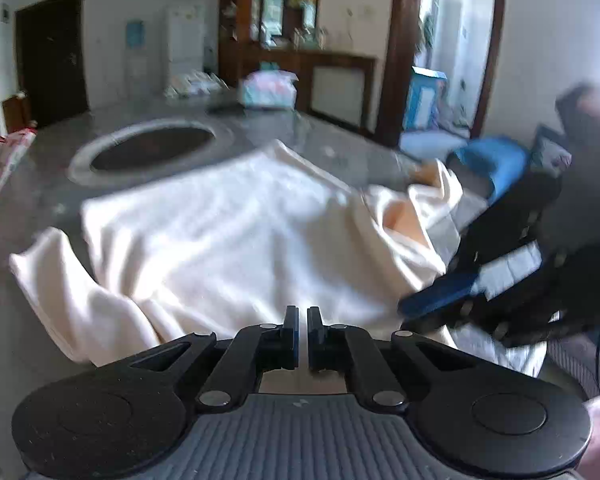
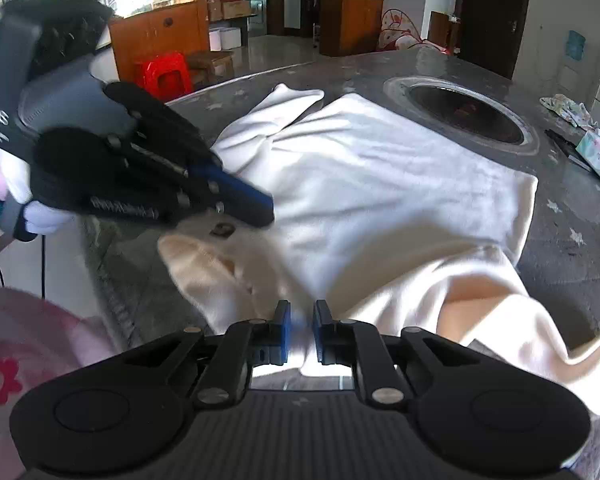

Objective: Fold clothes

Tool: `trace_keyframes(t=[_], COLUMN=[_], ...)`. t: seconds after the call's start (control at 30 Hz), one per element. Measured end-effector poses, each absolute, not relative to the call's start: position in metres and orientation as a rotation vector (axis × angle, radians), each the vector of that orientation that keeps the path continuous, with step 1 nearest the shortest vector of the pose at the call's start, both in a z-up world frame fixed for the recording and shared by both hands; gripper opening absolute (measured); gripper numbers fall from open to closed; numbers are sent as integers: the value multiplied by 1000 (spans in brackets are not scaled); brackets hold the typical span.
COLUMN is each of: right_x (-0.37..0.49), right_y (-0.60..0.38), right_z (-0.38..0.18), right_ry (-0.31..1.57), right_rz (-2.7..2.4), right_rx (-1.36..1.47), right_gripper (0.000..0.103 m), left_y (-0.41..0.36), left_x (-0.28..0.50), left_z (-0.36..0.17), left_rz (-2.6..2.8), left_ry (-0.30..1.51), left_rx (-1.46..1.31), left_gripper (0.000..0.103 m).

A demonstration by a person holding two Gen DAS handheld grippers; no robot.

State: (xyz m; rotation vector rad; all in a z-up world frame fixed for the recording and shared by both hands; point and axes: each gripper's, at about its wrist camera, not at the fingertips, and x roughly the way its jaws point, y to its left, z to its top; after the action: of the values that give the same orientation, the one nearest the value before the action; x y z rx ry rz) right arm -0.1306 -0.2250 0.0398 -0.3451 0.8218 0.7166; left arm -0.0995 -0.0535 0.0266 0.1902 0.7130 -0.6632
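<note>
Cream garment point(image 2: 380, 184) on grey table point(image 2: 572, 256)

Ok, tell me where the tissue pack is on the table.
In the right wrist view the tissue pack sits at the table's far right edge, just right of the round inset; the white garment lies apart from it.

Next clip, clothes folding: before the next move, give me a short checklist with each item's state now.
1. Cream fleece garment lies on the grey stone table: ok.
2. Garment spread flat: not ok, near edge bunched, part hanging over the table edge.
3. Left tongs nearly closed, nothing visibly between them: ok.
4. Right tongs slightly apart; whether they grip cloth: cannot tell.
5. Round dark table inset clear of the garment: ok.
</note>
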Motion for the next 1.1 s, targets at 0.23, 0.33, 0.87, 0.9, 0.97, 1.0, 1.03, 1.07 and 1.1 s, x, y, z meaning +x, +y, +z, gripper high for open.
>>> trace_keyframes(t=[0.23,0.33,0.87,0.9,0.97,1.0,1.03,1.07,1.1], right_x=[-140,-134,-44,-40,-33,-32,-31,-31,-31], right_y=[-253,-273,-365,-368,-373,-375,-377,-377,-378], right_z=[57,69,50,46,41,39,37,35,33], right_ry=[793,744,735,742,763,779,796,811,826], right_rz=[686,588,41,27,4,-2,-6,-6,-5], right_rx=[-252,-208,-18,-14,-17,-21,-26,-33,-40], right_gripper=[21,22,51,51,47,46,40,35,25], left_y=[-45,-54,-106,-106,-107,-107,-107,-107,-107], left_x=[-108,-108,-108,-107,-108,-108,-108,-108,-108], left_z=[26,38,21,21,21,21,20,20,20], left_rz=[-652,-675,-782,-781,-783,-783,-785,-786,-787], left_ry=[722,683,713,714,714,713,713,713,712], left_rx=[210,213,196,194,194,195,194,192,190], left_gripper=[8,8,10,10,10,10,11,11,12])
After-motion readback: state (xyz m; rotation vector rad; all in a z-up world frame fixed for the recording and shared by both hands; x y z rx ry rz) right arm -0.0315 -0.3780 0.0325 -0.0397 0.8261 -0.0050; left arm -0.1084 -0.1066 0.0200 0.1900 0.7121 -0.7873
